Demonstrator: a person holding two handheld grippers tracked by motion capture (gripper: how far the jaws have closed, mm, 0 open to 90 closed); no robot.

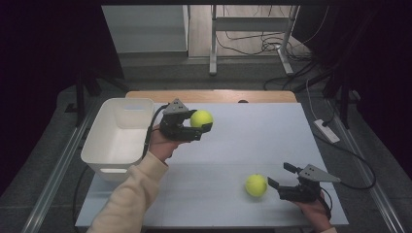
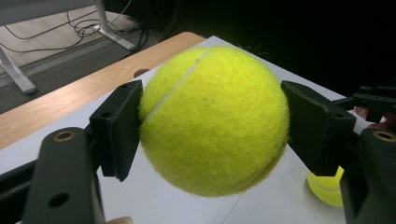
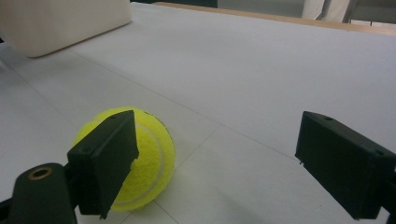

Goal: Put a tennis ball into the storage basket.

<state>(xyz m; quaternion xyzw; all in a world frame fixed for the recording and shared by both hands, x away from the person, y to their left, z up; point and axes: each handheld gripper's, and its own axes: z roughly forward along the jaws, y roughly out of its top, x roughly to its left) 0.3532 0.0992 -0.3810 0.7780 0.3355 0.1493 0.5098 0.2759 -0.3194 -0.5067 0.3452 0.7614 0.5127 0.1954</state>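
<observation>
Here, the left gripper [image 1: 203,127] is clamped on a yellow tennis ball [image 1: 201,118], lifted off the white table [image 1: 252,131] just to the right of the white bin [image 1: 120,131]. In the left gripper view its two black jaws press against opposite sides of this held ball [image 2: 212,119], whose white seam curves across the upper left face, and the tabletop and its wooden far edge [image 2: 70,100] lie below and behind it. A sleeved forearm [image 1: 128,194] reaches up from the bottom of the high view to that gripper. The second tennis ball [image 1: 256,185] rests on the table toward the near right, just to the left of the right gripper [image 1: 281,177], whose jaws stand wide apart and grip nothing. In the right gripper view that ball [image 3: 133,156] sits on the table partly behind the left-hand jaw, off to one side of the gap rather than between the pads, while the other jaw stands well apart on the right. The bin is empty, and its corner [image 3: 65,23] shows at the upper left of the right gripper view.
</observation>
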